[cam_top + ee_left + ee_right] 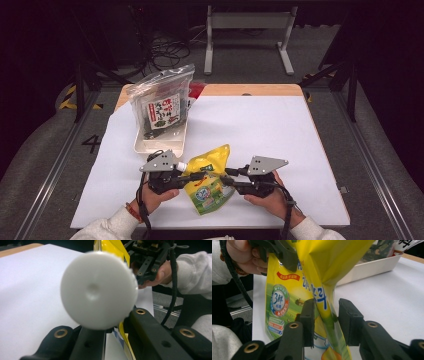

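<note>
— Yellow pouch (pixel 209 181)?
— Low centre of the high view, over the white sheet (pixel 260 130), held up between both grippers.
— Left gripper (pixel 192 176)?
— Closed narrow just below the pouch's white cap (pixel 98 290), gripping the neck; cap large and blurred mid-frame in the left gripper view.
— Right gripper (pixel 325 322)?
— Jaws partly apart, astride the pouch's edge; pinching or merely straddling, cannot tell.
— Elsewhere?
— Upper left of the high view: clear bag of dark contents (pixel 162 102) standing in a white tray (pixel 160 146).

Wooden table (pixel 260 90), white sheet (pixel 250 130), tray (pixel 142 146) on sheet.
</note>
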Available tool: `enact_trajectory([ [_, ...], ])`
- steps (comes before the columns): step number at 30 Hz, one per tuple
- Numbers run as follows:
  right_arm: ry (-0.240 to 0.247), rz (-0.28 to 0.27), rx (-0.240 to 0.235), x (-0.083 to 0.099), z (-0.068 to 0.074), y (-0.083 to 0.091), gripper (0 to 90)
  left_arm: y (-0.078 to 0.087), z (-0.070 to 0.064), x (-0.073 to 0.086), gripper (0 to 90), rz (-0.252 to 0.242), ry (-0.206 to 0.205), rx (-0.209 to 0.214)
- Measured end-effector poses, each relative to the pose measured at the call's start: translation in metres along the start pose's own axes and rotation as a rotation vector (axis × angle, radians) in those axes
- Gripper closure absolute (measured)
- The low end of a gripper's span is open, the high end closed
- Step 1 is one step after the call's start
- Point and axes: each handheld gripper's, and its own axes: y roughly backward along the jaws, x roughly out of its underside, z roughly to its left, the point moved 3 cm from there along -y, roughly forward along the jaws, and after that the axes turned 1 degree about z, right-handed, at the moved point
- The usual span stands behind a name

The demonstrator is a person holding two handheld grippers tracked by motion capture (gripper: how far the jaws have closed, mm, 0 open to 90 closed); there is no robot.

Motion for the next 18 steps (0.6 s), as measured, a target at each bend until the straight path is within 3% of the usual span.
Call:
enact_trajectory([
  [4,-0.012,0.002,0.022,0.002,-0.004,0.01,54.0,0.007,0.002,-0.002,87.7,-0.012,-0.014,0.003],
  [8,-0.046,-0.001,0.047,0.007,-0.012,0.021,52.1,0.013,0.0,-0.005,88.9,-0.015,-0.043,-0.013],
  [10,-0.045,0.005,0.089,0.009,-0.018,0.029,50.9,0.016,-0.002,-0.006,89.6,-0.017,-0.049,-0.01],
  [11,-0.07,0.001,0.112,0.012,-0.024,0.036,50.1,0.017,-0.002,-0.007,89.6,-0.021,-0.055,-0.011],
  [15,-0.089,0.005,0.141,0.017,-0.03,0.044,48.7,0.024,-0.004,-0.01,89.6,-0.028,-0.076,-0.02],
  [18,-0.131,0.012,0.14,0.022,-0.037,0.047,46.7,0.028,-0.002,-0.012,89.6,-0.027,-0.087,-0.031],
])
